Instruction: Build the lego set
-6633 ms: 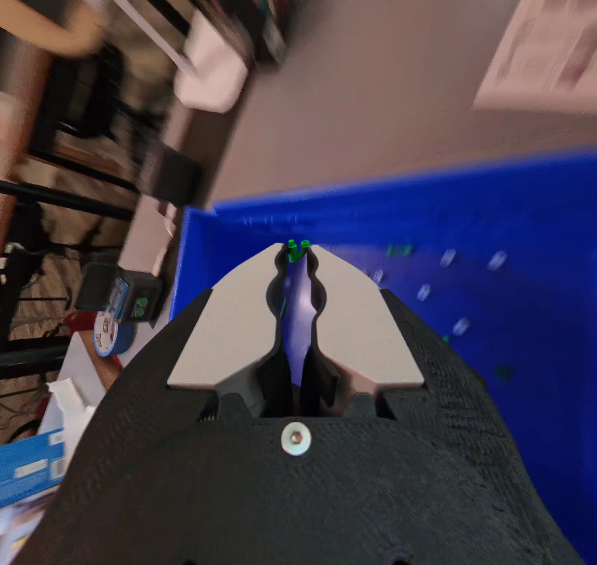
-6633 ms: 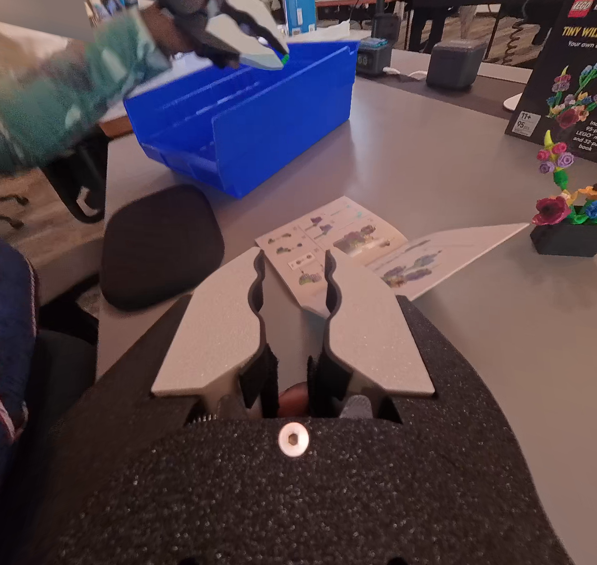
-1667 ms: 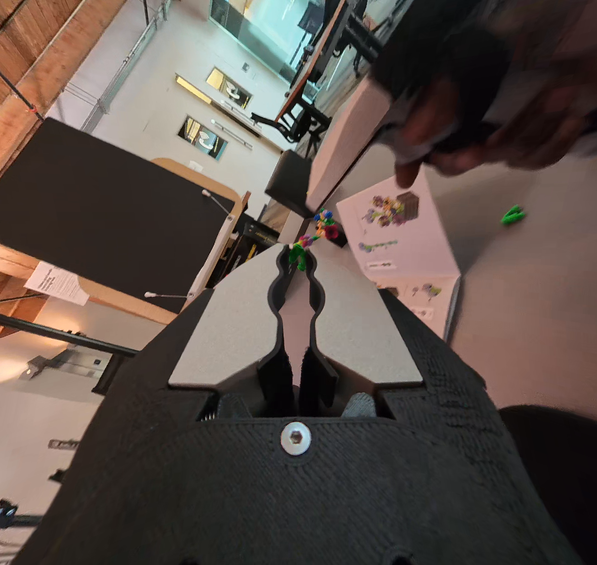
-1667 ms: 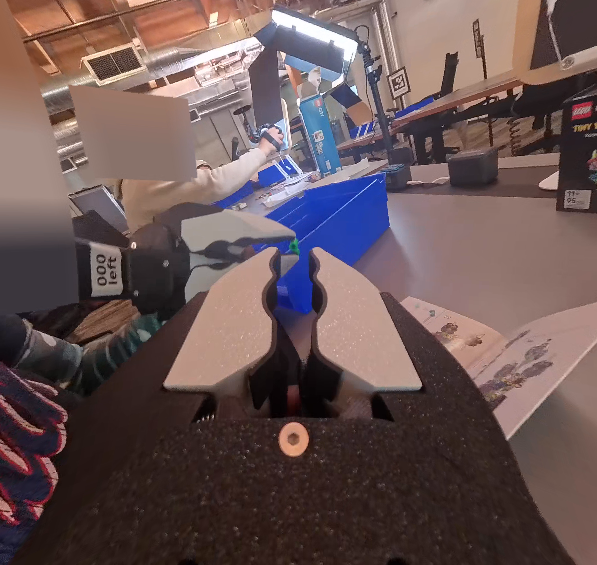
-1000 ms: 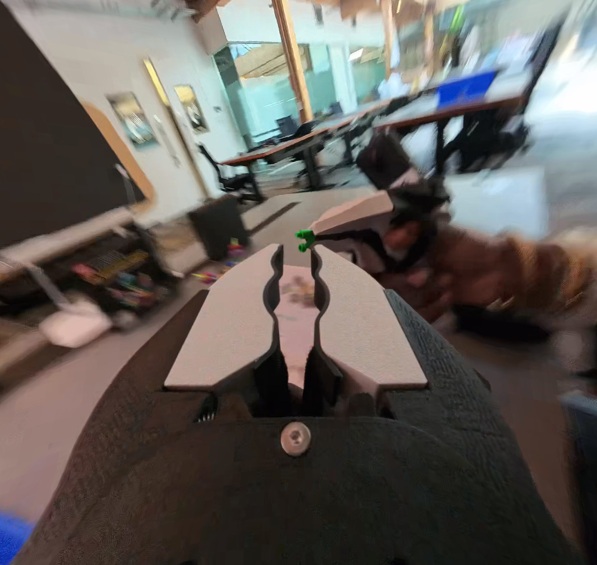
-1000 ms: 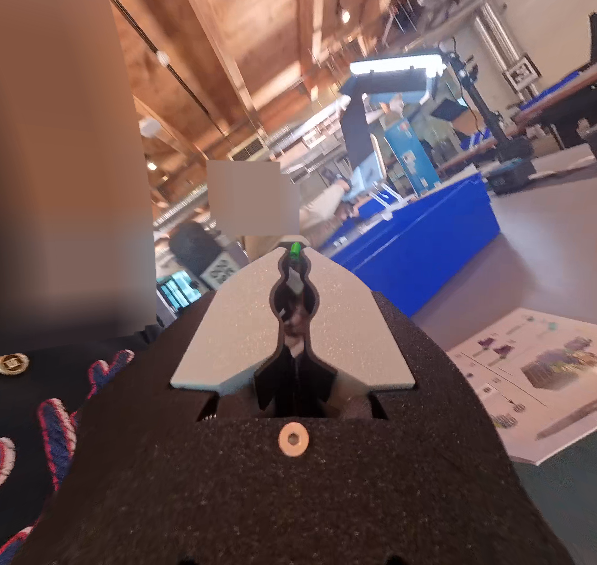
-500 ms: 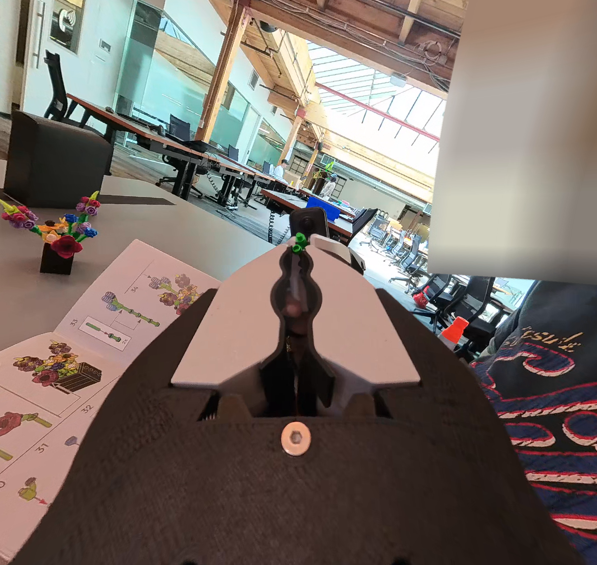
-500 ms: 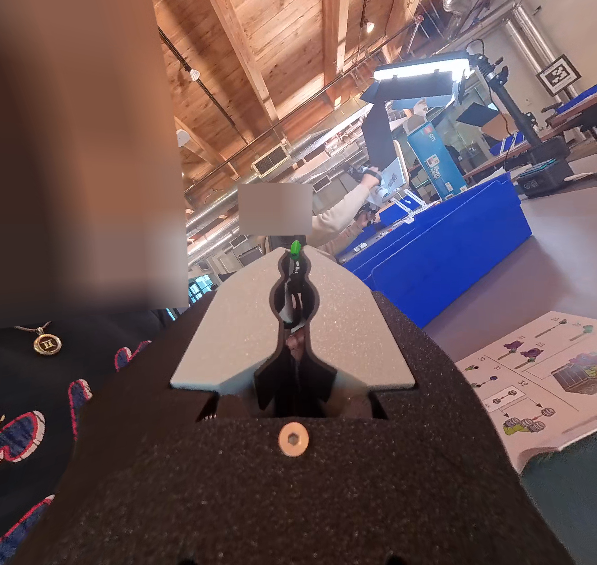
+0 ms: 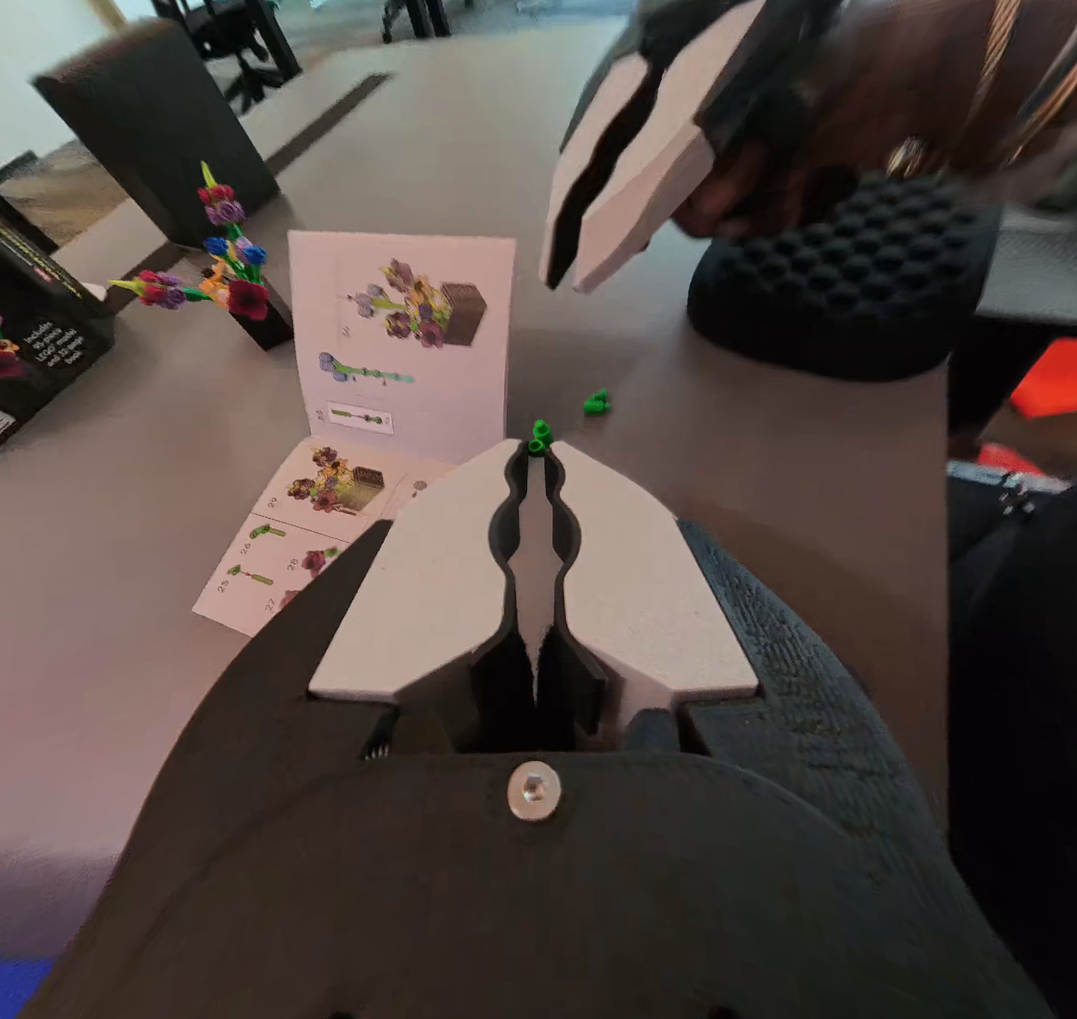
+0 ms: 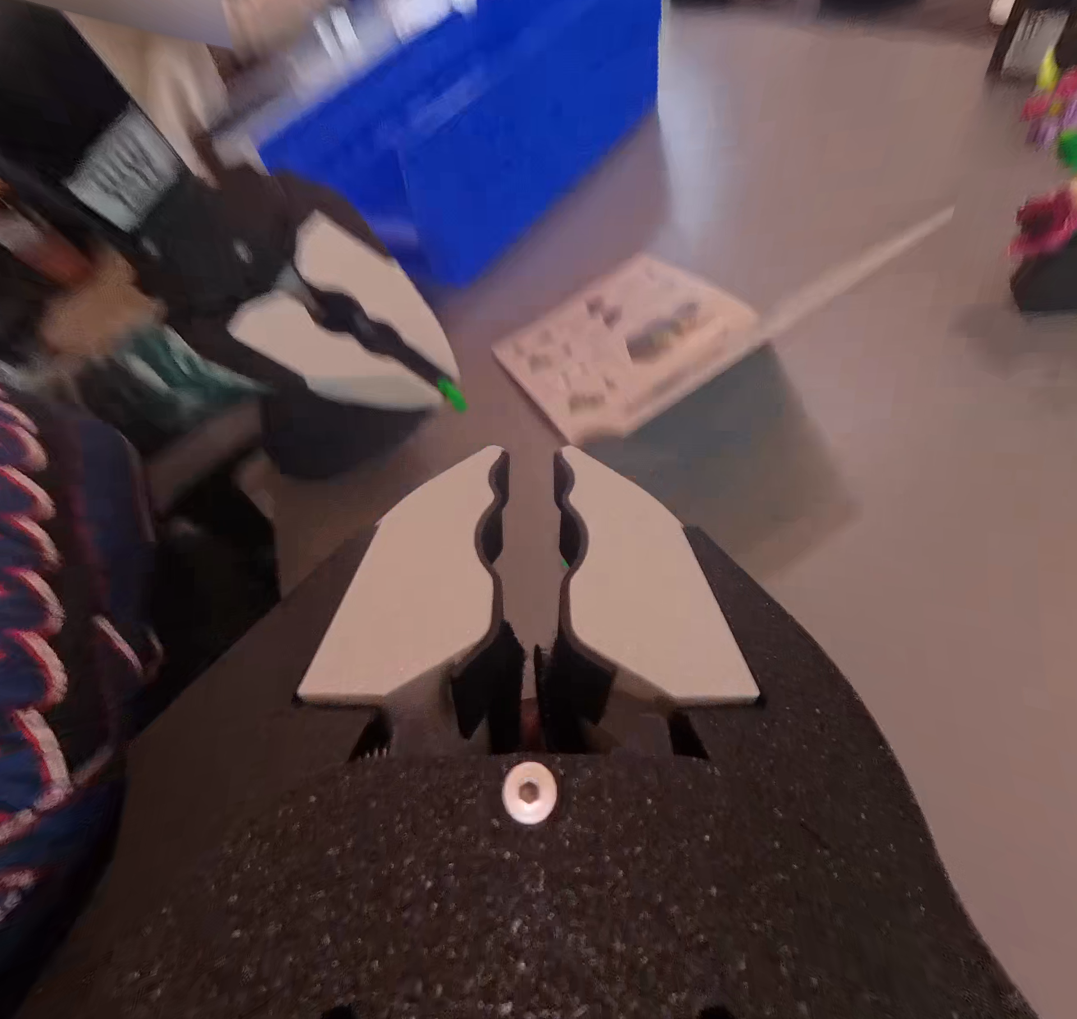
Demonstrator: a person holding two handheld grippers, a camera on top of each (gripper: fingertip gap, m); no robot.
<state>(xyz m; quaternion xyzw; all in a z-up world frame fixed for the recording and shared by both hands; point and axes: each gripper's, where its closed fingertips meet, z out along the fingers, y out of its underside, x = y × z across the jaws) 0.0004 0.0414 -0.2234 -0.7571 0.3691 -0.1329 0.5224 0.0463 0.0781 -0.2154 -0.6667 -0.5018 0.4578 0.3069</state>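
1. Lego stem piece [image 9: 539, 436], small and bright green, sits pinched at the very tips of the left claw [image 9: 537, 450], whose jaws stand narrow around it; the piece juts out just past the tips, above the table [image 9: 728, 495].
2. Right claw [image 10: 529, 454] holds nothing: its jaws stand a little apart with bare table showing between them. In the left wrist view it hangs ahead of and above the left claw, tips pointing down.
3. A second green piece [image 9: 595, 402] lies loose on the table, just ahead of the left claw's tips and slightly to their right, roughly beneath the right claw.
4. Open instruction booklet [image 9: 402, 338] lies ahead and to the left of the left claw; the part-built flower bouquet [image 9: 224, 268] in its black base stands farther left, well apart from both claws. A blue bin [image 10: 466, 111] sits beyond the left claw in the right wrist view.
5. Judged step: joining two green stem parts, one already in hand, the other waiting on the table.
6. Next move, as I judge it: the right claw needs to drop onto the loose piece and close on it squarely, so that its free end can meet the held piece. Both parts are tiny, so a skewed pinch could flick one away.
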